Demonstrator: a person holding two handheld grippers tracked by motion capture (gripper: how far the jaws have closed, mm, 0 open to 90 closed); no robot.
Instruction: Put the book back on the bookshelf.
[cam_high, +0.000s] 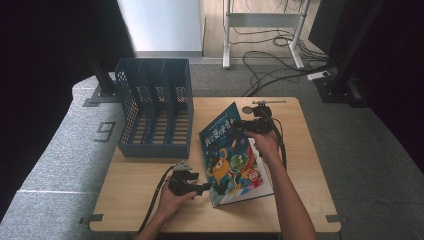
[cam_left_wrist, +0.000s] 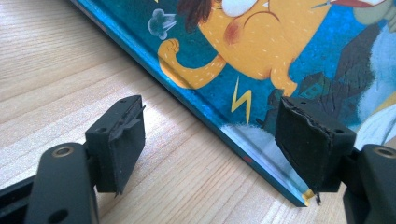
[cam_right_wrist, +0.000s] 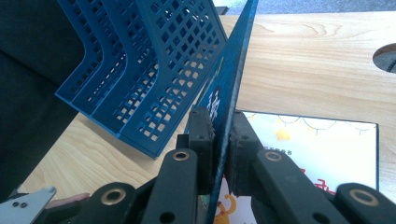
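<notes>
1. A wooden table (cam_high: 145, 200) holds a blue file rack (cam_high: 156, 107) at its far left corner and a picture book (cam_high: 232, 157) near the centre.
2. Book: blue cartoon cover, spine side toward the rack, bottom edge close to the table's near edge.
3. The front cover is lifted, standing nearly on edge in the right gripper view, w/ a white inner page (cam_right_wrist: 322, 149) lying flat under it.
4. Right gripper (cam_high: 240, 126): at the book's far end, jaws pinching the lifted cover's top edge from both sides, pads tight on it.
5. Left gripper (cam_high: 206, 188): low on the table by the book's near left corner, jaws spread wide.
6. In the left gripper view one pad (cam_left_wrist: 123, 142) rests over bare wood; the other (cam_left_wrist: 308, 140) sits over the cover by the corner. Can't tell if it touches.
7. Rack has 3 slots w/ mesh walls, just left of the book, not touching it.
</notes>
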